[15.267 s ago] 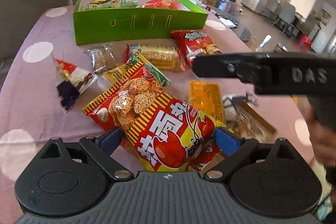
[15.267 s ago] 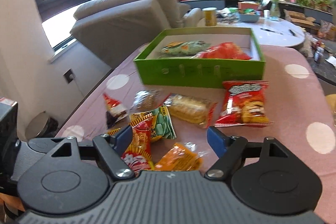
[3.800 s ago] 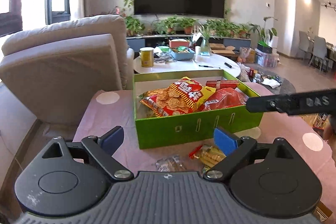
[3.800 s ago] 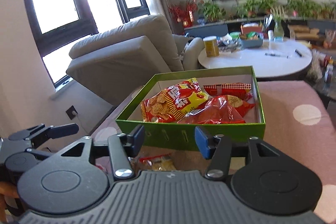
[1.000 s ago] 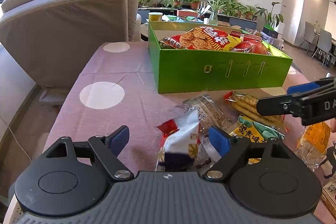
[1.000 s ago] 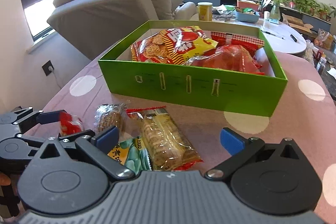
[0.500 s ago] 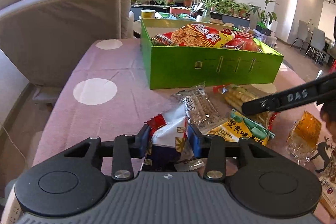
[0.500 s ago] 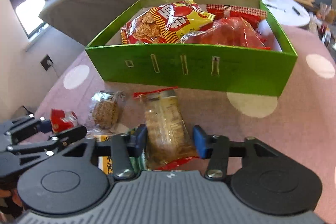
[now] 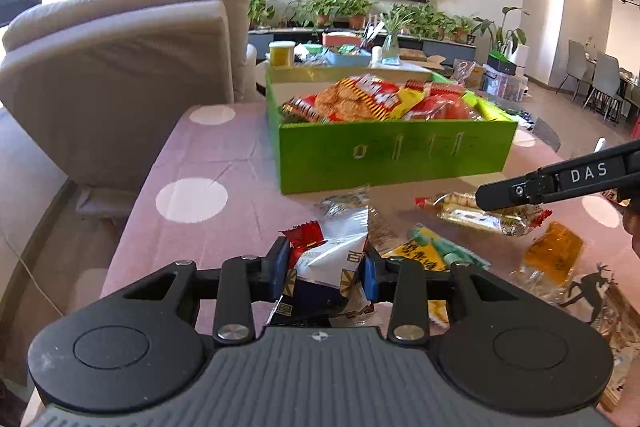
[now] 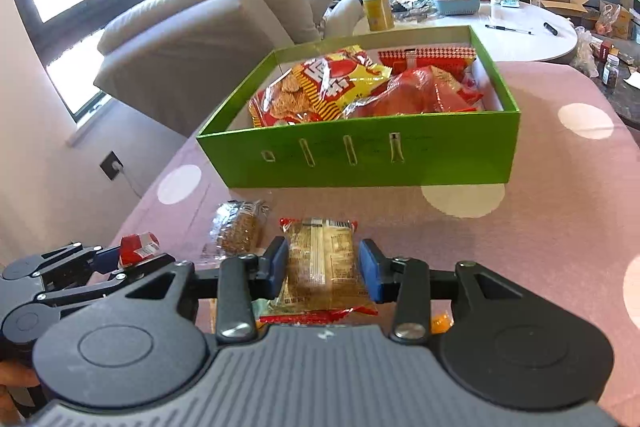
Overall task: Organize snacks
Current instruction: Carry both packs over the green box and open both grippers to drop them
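Note:
A green box [image 9: 394, 157] [image 10: 360, 155] stands on the pink dotted tablecloth and holds several red and yellow snack bags [image 10: 320, 83]. My left gripper [image 9: 323, 271] is shut on a white, red and navy snack packet [image 9: 332, 259], lifted off the cloth. My right gripper [image 10: 323, 269] is shut on a clear biscuit pack with red ends [image 10: 322, 263], lifted a little; this pack also shows in the left wrist view [image 9: 472, 213]. The left gripper with its red-tipped packet shows low left in the right wrist view [image 10: 132, 251].
Loose snacks lie in front of the box: a clear brown-biscuit packet [image 10: 238, 227], a green and yellow pack [image 9: 432, 253], an orange packet [image 9: 554, 259]. A beige sofa [image 9: 120, 79] is at left. A white round table [image 10: 500, 27] with clutter stands behind.
Both grippers have risen with their packets held and tilted up toward the box. A second ago both were open over the snacks, then they closed.

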`<move>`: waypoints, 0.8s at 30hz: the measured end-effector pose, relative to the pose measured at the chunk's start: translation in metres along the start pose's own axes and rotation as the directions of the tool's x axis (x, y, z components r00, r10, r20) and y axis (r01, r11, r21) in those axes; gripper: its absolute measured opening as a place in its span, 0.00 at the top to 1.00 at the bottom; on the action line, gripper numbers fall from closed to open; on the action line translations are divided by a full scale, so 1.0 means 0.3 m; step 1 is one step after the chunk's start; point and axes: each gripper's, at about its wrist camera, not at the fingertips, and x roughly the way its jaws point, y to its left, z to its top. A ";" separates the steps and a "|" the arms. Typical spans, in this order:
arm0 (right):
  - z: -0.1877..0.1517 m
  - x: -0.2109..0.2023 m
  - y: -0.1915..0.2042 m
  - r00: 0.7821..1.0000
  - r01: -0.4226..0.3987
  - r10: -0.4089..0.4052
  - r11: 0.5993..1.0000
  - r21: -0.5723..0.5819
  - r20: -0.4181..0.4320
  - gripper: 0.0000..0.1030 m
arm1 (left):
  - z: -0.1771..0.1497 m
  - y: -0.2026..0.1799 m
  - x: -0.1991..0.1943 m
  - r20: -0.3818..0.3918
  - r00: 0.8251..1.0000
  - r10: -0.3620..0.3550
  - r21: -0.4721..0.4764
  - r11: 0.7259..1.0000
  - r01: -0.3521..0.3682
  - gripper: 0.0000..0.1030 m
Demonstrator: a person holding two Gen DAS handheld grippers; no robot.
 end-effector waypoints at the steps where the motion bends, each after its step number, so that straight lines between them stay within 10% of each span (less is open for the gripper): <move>1: -0.002 -0.007 -0.001 1.000 -0.003 0.003 1.000 0.004 0.005 0.35 | 0.004 -0.007 -0.008 0.005 1.000 -0.001 0.006 1.000 0.001 0.67; 24: -0.088 0.005 0.032 0.999 0.022 -0.024 0.997 -0.076 -0.034 0.38 | 0.017 -0.064 -0.066 0.014 1.000 -0.003 0.028 1.000 0.003 0.67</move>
